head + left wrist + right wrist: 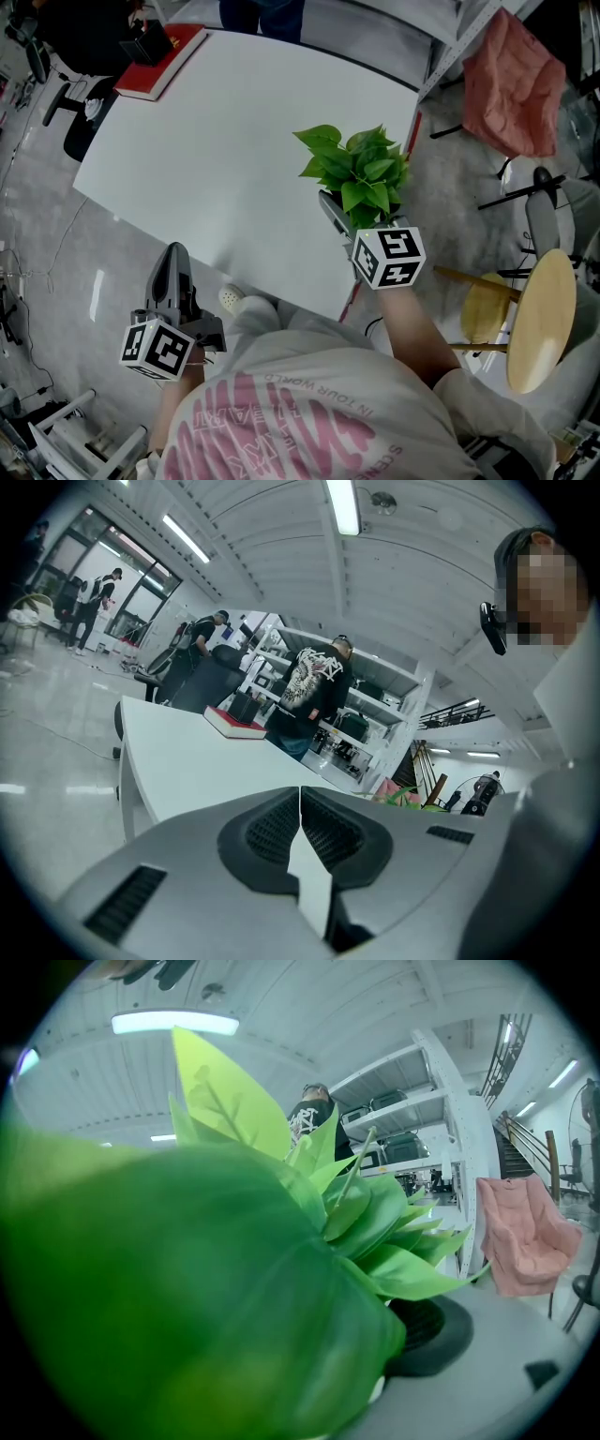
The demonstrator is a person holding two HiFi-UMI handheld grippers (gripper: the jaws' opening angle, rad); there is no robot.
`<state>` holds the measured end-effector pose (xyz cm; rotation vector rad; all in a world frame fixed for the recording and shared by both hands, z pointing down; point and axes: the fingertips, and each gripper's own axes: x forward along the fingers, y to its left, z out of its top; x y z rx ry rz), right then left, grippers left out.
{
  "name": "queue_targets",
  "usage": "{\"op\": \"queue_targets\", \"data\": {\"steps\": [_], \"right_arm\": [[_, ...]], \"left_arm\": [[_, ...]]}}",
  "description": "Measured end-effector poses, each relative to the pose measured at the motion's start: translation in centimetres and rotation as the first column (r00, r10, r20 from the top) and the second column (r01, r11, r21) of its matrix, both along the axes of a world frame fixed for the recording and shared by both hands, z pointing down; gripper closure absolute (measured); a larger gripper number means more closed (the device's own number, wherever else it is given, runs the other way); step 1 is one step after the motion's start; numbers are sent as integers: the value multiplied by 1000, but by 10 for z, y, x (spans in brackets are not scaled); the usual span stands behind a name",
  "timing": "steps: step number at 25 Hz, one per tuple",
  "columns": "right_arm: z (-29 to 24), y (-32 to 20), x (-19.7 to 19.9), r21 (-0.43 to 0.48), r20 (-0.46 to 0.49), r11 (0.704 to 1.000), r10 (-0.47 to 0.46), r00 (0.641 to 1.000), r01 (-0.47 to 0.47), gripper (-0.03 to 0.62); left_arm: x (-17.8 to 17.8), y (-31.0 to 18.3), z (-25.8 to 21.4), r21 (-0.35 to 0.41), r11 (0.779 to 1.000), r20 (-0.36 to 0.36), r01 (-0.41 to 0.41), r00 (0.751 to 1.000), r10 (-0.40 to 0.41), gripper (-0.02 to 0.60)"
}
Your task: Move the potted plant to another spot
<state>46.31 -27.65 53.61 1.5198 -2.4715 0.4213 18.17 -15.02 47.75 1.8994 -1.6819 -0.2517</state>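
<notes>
Reaching in from the near right corner of the white table with the right gripper, jaws set well apart and taking the base of the potted plant between them. Seeing only one black pad in the right gripper view, close against the leaves, the other being buried behind foliage; judging the pot to be clamped, though not confirming contact on the hidden side. Finding the pot itself almost wholly covered by leaves, so not establishing whether resting on the tabletop or lifting clear. Locating the plant near the table's right edge, well apart from the red book at the far left corner. Holding the left gripper off the table, out over the floor beside the near edge, jaws closed tip to tip on nothing and taking no part. Assessing progress as early: reaching the grasping stage at most, with carrying across and setting down at another spot on the table both outstanding.
</notes>
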Motion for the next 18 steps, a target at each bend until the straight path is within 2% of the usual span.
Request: {"op": "queue_targets", "data": {"steps": [18], "right_arm": [[0, -3, 1, 10, 2, 1000, -11, 1000, 11, 46]], "left_arm": [[0, 0, 1, 2, 1000, -1, 12, 1000, -12, 557]]}}
